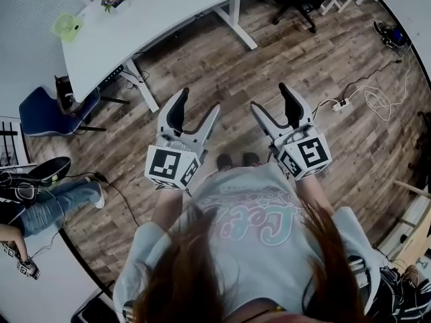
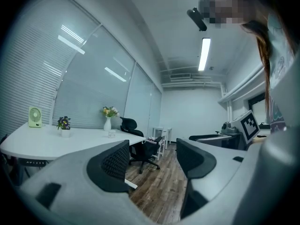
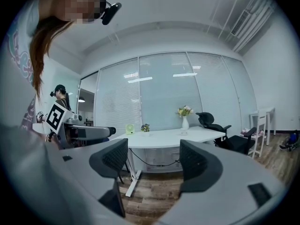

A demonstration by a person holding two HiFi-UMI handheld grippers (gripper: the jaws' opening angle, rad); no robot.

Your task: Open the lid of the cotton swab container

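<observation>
Task not begun. Left gripper (image 1: 200, 101) and right gripper (image 1: 269, 96) are held over the floor, short of the bench (image 1: 168, 12), jaws apart, nothing between them. No cotton swab container in view (bench included); locating, reaching and opening all remain.

A small pale jar (image 2: 111, 134), perhaps the cotton swab container, stands upright on the white table (image 2: 47, 144), just beside the vase (image 2: 107, 124) and toward the far end. It is too small to tell its lid's state.
</observation>
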